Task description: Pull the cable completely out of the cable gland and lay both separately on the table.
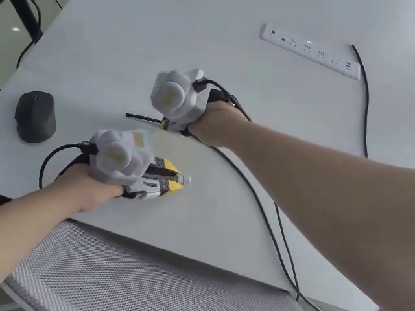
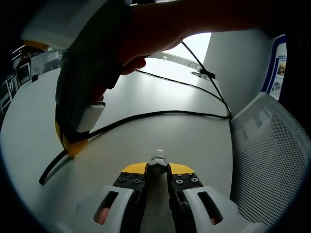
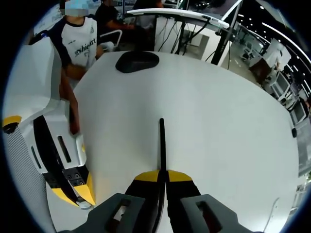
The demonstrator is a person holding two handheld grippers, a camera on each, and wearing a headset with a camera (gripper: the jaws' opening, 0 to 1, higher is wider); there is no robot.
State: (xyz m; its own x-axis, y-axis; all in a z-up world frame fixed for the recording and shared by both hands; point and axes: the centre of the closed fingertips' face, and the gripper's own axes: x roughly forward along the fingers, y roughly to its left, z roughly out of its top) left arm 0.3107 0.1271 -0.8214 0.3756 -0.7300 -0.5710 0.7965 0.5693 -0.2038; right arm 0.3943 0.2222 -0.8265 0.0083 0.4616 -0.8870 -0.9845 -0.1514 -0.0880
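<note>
Left tongs pinch the small gland at their tips, while right tongs nearby clamp the cable, its free end poking ahead, apparently held apart so each can be laid separately on the table.

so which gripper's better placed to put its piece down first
Left, probably: the left gripper is shut on the gland, clear of the cable, low over bare table. The right gripper pinches the cable near its end.
</note>
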